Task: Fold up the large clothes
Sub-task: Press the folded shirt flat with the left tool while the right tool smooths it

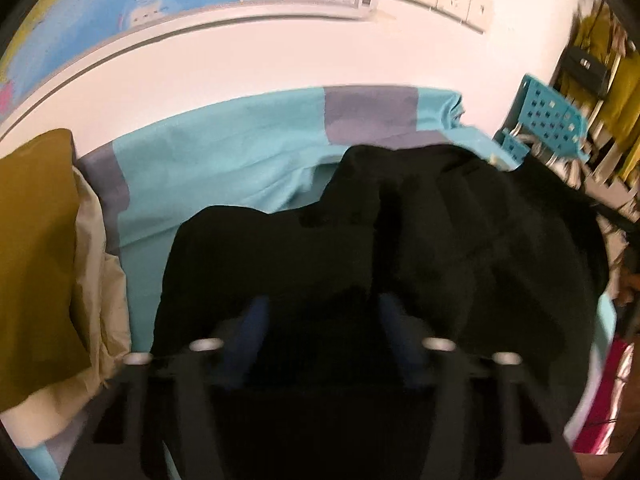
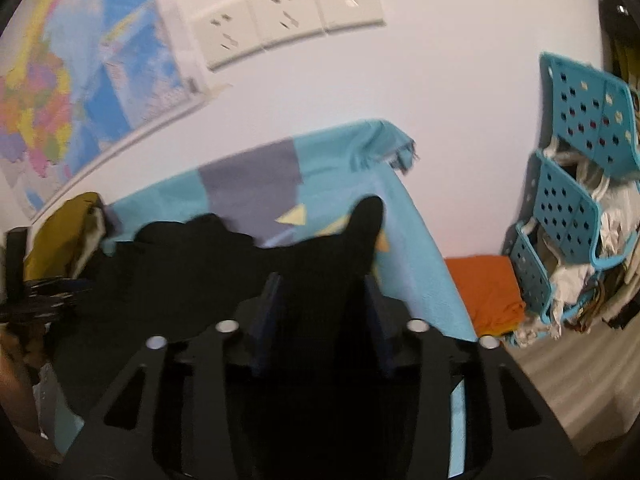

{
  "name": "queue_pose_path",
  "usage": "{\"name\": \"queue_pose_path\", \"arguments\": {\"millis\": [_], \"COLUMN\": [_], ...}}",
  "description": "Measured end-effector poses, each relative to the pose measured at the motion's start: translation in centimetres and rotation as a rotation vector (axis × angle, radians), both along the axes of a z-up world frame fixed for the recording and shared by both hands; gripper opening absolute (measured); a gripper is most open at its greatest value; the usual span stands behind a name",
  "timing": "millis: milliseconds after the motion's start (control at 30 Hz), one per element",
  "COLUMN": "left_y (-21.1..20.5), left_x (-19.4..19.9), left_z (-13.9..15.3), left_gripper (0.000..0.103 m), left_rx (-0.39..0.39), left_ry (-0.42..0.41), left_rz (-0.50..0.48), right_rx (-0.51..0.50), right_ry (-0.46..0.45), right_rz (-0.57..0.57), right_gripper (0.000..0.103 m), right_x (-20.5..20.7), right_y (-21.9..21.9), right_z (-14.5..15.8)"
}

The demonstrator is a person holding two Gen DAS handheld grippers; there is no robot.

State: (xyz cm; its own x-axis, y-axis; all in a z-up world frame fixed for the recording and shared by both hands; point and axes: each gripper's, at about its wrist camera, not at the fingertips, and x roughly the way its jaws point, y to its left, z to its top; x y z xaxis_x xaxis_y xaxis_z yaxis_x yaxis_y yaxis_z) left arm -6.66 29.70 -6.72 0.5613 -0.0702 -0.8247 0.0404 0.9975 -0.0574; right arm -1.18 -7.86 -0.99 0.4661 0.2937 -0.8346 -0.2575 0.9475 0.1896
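Black garment [image 1: 420, 240] lies in a rumpled heap on a turquoise sheet with grey patches [image 1: 224, 148], and it fills the space directly ahead of and under both tools. Left hand-held gripper [image 1: 322, 320] points steeply down into the dark cloth; its two blue fingers [image 1: 256, 320] stand clearly apart, with black fabric lying between them. Against cloth this dark, whether the pads actually press on the fabric cannot be told. Beyond the fingers the garment rises in folds toward the wall, and to the left of the left hand-held gripper sit an olive-yellow cushion [image 1: 36, 248] and a beige cloth [image 1: 100, 272].

Right hand-held gripper [image 2: 324, 300] also tilts down, its blue fingers [image 2: 272, 300] parted with a band of the black garment running between them and ending in a raised peak just ahead of the tips. Here too the fabric sits in the gap, but contact with the pads is not clear. To the right of the right hand-held gripper, past the sheet's edge, lies an orange cloth [image 2: 484, 288], and further right hang turquoise perforated baskets [image 2: 568, 216] holding pale cloths. Ahead of both, on the white wall, are a coloured map [image 2: 80, 92] and a row of sockets [image 2: 288, 16]
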Motion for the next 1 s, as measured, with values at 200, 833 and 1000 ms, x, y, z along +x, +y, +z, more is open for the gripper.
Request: {"name": "queue_pose_path", "arguments": {"millis": [200,833,1000], "left_y": [2.6,2.4,3.4], "left_x": [0.3,-0.4,-1.0], "left_z": [1.4,1.8,2.0], "left_gripper": [0.0,0.057,0.058], "left_rx": [-0.055,-0.105,-0.093], "left_ry": [-0.067,-0.073,-0.085], "left_rz": [0.112,0.041,0.062], "right_rx": [0.07,0.152,0.072], "right_ry": [-0.049,0.175,0.252], "right_rz": [0.132,0.574,0.585], "right_gripper": [0.05,0.065,0.024], "right_x": [-1.2,-1.2,-0.1], "right_y": [3.6,23.5,25.6], "right_z": [2.3,-3.3,-6.6]}}
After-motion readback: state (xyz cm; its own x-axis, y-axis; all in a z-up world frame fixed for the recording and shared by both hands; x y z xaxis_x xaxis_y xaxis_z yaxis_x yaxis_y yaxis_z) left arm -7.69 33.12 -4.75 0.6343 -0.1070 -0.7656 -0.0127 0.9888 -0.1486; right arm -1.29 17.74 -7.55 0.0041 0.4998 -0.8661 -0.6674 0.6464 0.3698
